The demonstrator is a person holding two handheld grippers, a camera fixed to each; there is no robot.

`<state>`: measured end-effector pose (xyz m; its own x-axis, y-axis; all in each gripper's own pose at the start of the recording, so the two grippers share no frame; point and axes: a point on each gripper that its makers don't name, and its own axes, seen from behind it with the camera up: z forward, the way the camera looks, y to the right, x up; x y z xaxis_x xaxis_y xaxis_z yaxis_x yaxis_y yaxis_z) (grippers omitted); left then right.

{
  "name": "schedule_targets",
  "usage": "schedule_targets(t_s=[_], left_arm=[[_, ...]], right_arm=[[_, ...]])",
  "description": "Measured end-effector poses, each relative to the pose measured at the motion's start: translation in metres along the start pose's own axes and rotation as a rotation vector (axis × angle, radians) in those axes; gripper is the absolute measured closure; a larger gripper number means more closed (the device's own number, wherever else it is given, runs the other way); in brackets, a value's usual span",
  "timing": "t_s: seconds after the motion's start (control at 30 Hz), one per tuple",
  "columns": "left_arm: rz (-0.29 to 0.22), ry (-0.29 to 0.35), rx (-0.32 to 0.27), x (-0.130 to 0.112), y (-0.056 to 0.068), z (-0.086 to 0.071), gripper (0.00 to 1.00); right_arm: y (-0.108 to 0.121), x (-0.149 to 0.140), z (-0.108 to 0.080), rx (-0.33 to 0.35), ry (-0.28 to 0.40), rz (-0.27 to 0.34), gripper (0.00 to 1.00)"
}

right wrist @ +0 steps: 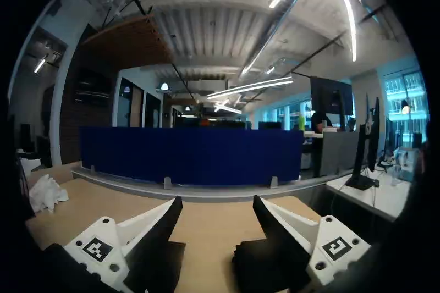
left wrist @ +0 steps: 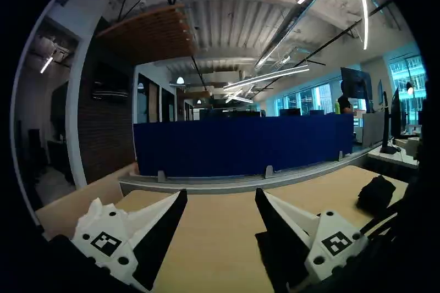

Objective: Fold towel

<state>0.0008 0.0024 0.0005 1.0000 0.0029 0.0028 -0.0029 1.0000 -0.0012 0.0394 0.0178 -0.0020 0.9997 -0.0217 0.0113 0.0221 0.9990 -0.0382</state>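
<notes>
The dark towel [left wrist: 377, 193] sits as a crumpled black bundle on the light wooden table [left wrist: 220, 238]. In the left gripper view it lies far out to the right, well apart from the left gripper [left wrist: 220, 191] and beyond its right-hand finger.

In the right gripper view a lumpy black mass of cloth [right wrist: 247, 263] lies low down. It rests against the inner side of the right-hand finger and is partly hidden behind it. Whether this is the same bundle I cannot tell. A flat dark patch beside the other finger may be more cloth or only shadow.

The right gripper [right wrist: 217, 198] has its fingers [right wrist: 278, 227] spread wide. Bare table shows between the tips and nothing is clamped. The left gripper's fingers [left wrist: 165, 219] are likewise wide apart and hold nothing, with only bare wood between them.

A white crumpled cloth [right wrist: 47, 193] lies near the table's left edge in the right gripper view, well apart from the fingers. Past the far edge of the table stands a long blue partition [left wrist: 242, 147]. To the right of it, a monitor [right wrist: 366, 144] stands on a white side desk [right wrist: 379, 197].
</notes>
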Motion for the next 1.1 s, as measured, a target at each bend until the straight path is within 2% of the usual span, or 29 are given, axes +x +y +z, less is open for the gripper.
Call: schedule_targets(t_s=[0.17,0.27,0.47,0.77,0.97,1.1], left_arm=[[0.022,-0.015,-0.007,0.008,0.009,0.001,0.08],[0.034,-0.026,-0.032,0.013,0.018,0.001,0.08],[0.034,-0.107,-0.135,0.005,0.043,0.002,0.08],[-0.013,-0.231,-0.258,-0.005,0.074,-0.005,0.08],[-0.005,-0.252,-0.284,-0.003,0.079,-0.006,0.08],[0.022,-0.299,-0.314,-0.013,0.085,-0.01,0.08]], right_arm=[[-0.001,0.014,-0.002,0.007,-0.029,-0.008,0.0],[-0.005,0.018,-0.002,0.031,-0.048,-0.003,0.0],[-0.017,0.015,-0.008,0.109,-0.124,-0.027,0.0],[-0.04,0.006,-0.017,0.228,-0.238,-0.072,0.0],[-0.048,0.004,-0.017,0.267,-0.27,-0.08,0.0],[-0.057,-0.005,-0.021,0.308,-0.319,-0.099,0.0]])
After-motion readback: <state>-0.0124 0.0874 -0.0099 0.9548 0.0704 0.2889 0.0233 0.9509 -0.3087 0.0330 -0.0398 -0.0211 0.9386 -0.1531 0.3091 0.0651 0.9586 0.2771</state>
